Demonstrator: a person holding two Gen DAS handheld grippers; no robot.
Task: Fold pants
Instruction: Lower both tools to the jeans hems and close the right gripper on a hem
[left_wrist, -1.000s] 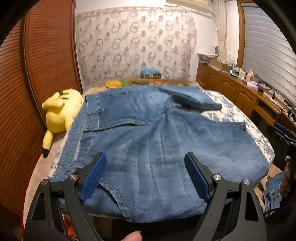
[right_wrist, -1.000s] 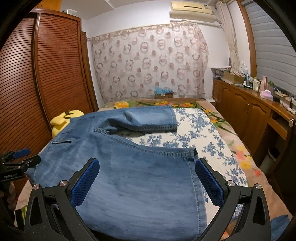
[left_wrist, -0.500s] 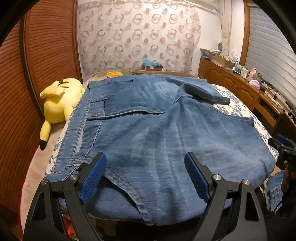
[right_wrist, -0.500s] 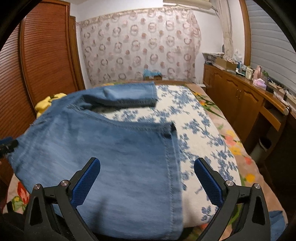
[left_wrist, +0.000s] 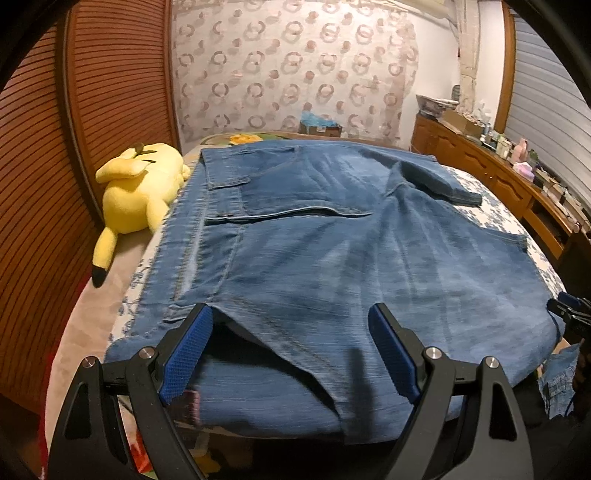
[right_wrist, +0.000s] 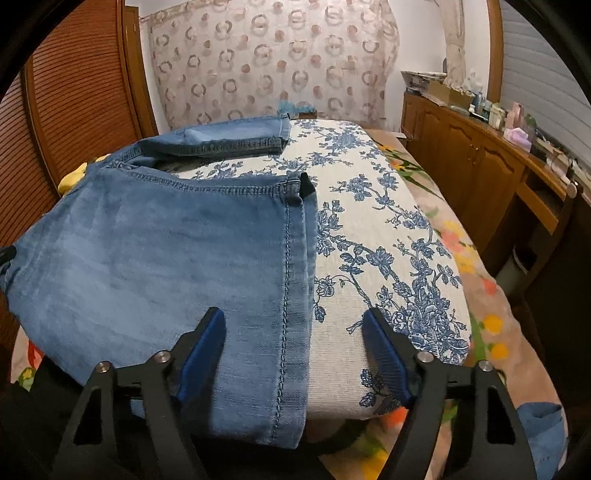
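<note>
Here, our pants (left_wrist: 332, 258) spread flat on the bed (right_wrist: 388, 258), left tongs (left_wrist: 291, 350) apart above their near edge, right tongs (right_wrist: 293, 350) closing astride their hem corner, unclamped.

Yellow plush toy (left_wrist: 138, 192) beside louvered wardrobe (left_wrist: 55, 155); floral bedcover (right_wrist: 388, 266); cluttered wooden dresser (right_wrist: 491, 155).

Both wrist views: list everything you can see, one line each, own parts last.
jeans: one, blue denim, spread flat across the bed.
bedcover: one, white with blue flowers, under the jeans.
plush toy: one, yellow, on the bed beside the jeans' waistband.
curtain: one, pale with ring pattern, far wall.
cabinet: one, brown wood, cluttered top, along the side wall.
left gripper: black with blue pads, open over the waist end.
right gripper: black with blue pads, closing, leg hem between them.
</note>
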